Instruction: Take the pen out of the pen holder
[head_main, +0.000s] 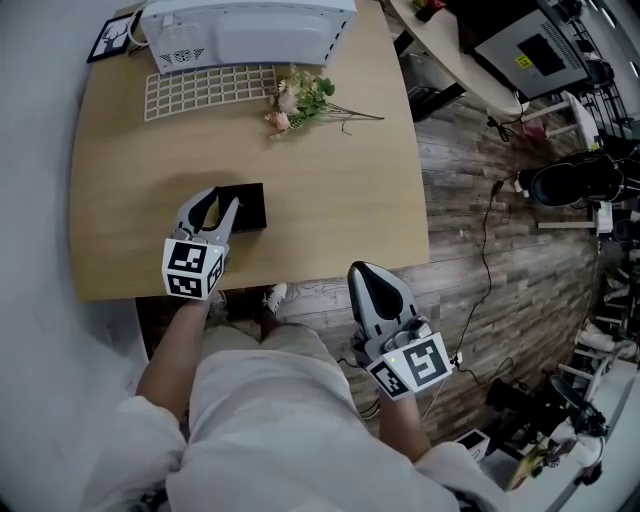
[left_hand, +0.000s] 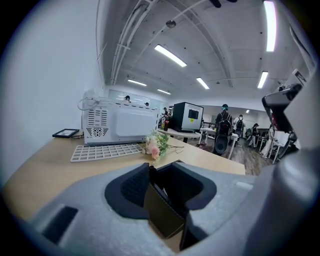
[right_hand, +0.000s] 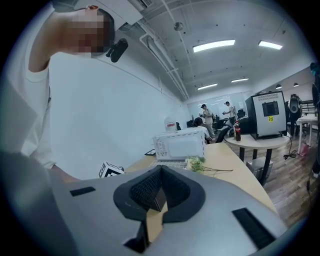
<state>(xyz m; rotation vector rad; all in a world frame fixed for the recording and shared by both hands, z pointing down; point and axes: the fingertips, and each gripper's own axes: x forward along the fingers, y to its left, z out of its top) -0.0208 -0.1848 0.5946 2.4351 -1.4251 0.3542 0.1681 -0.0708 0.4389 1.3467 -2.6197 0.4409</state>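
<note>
The black pen holder stands on the wooden table near its front edge. My left gripper reaches over that edge and straddles the holder's left side. In the left gripper view the holder's near corner sits between the jaws of the left gripper, with the left pad against its outer wall and the right jaw over its dark opening. A thin dark tip pokes up at that corner; I cannot tell if it is the pen. My right gripper hangs off the table over the floor, shut and empty.
At the table's far side stand a white appliance, a white grid rack and a small spray of flowers. A framed black square lies at the far left corner. Cables run across the wood floor to the right.
</note>
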